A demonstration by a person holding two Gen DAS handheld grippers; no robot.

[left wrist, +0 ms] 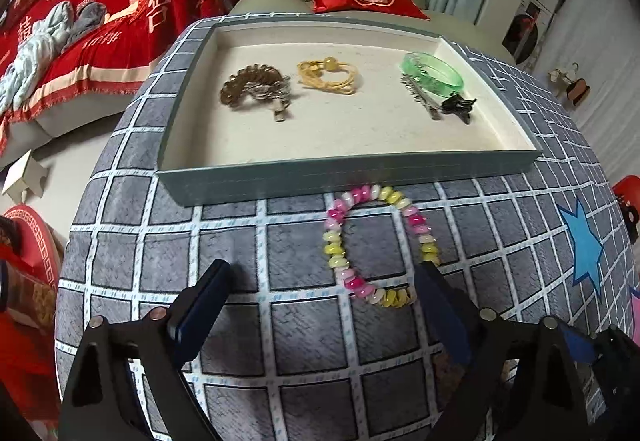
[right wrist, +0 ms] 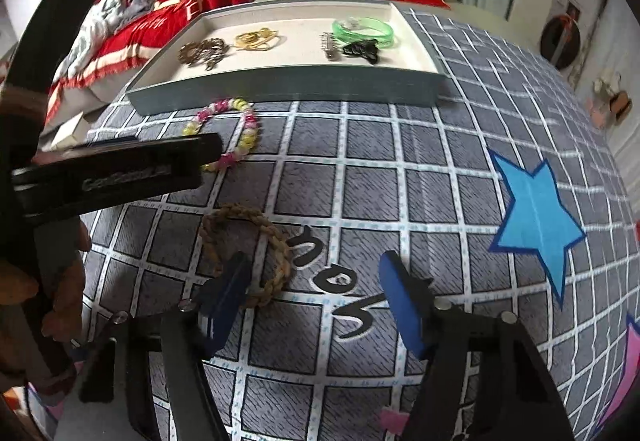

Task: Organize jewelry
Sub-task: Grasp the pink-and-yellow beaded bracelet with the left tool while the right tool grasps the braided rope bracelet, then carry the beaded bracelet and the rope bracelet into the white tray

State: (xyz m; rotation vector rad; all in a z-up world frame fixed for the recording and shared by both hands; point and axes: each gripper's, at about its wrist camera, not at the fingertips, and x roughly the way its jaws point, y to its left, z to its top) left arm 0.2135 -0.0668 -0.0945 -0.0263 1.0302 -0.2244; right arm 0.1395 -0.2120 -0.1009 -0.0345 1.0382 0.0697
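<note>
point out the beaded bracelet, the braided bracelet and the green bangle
beaded bracelet (left wrist: 335,241), left wrist view, beads on its left side
braided bracelet (right wrist: 280,245), right wrist view, right side of the braid
green bangle (left wrist: 434,71), left wrist view, near rim

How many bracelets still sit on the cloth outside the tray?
2. The pink-and-yellow beaded bracelet lies just in front of the tray; the braided brown bracelet lies nearer, by the right gripper. Gripper bodies may hide others.

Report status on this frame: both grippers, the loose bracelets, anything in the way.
Left gripper open at the beaded bracelet. Right gripper open, empty, one finger over the braided bracelet. Both bracelets outside the tray. Nothing blocking.
</note>
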